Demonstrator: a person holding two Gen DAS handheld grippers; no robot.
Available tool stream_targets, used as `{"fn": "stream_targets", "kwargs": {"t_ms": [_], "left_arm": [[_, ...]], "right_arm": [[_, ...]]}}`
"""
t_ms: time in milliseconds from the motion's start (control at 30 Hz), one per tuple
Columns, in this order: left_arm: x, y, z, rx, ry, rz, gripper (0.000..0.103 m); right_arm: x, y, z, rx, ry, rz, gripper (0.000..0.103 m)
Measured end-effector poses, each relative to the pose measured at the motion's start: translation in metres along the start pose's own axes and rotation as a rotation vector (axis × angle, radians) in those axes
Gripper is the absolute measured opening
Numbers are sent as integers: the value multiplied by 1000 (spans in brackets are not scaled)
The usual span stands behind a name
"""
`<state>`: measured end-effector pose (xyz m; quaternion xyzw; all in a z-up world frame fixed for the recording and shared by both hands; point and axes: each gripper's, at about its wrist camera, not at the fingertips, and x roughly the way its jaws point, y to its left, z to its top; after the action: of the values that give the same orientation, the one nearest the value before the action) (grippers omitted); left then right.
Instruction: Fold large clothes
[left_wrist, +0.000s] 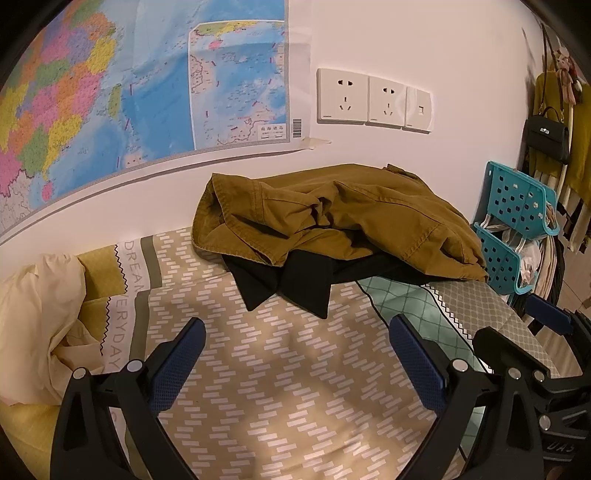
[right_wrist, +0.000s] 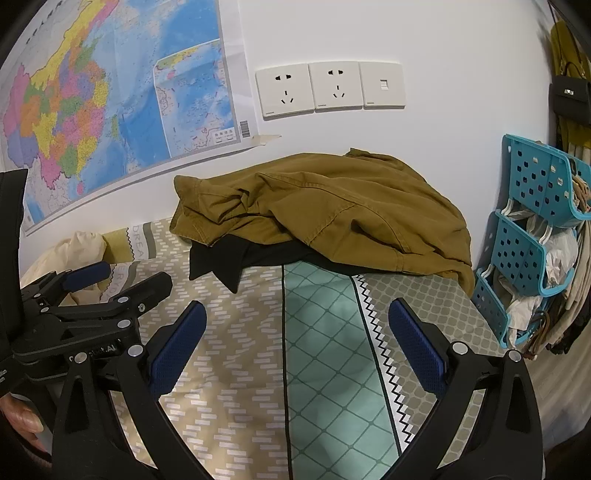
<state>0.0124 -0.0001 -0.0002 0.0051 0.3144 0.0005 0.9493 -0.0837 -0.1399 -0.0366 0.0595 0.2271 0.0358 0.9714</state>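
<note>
A crumpled mustard-brown garment (left_wrist: 332, 218) lies heaped at the far end of the bed against the wall, on top of a black garment (left_wrist: 291, 280) whose corners stick out in front. Both also show in the right wrist view, the brown one (right_wrist: 325, 206) and the black one (right_wrist: 221, 262). My left gripper (left_wrist: 295, 332) is open and empty, hovering over the patterned bedsheet (left_wrist: 258, 387) short of the pile. My right gripper (right_wrist: 295, 314) is open and empty, beside the left one. The left gripper (right_wrist: 122, 277) shows at the left of the right wrist view.
A cream pillow (left_wrist: 33, 317) lies at the left on the bed. A blue tiered plastic rack (right_wrist: 532, 236) with hangers and clothes stands at the right. A map (left_wrist: 110, 92) and wall sockets (left_wrist: 373, 99) are on the wall behind. A black handbag (left_wrist: 546, 136) hangs at far right.
</note>
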Motion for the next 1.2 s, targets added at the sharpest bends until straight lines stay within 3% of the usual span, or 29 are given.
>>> {"fn": "stream_targets", "kwargs": {"t_ms": [1200], "left_arm": [[-4, -5, 1, -3, -3, 3, 96]], "right_arm": [[-3, 0, 0, -5, 0, 5, 97]]}}
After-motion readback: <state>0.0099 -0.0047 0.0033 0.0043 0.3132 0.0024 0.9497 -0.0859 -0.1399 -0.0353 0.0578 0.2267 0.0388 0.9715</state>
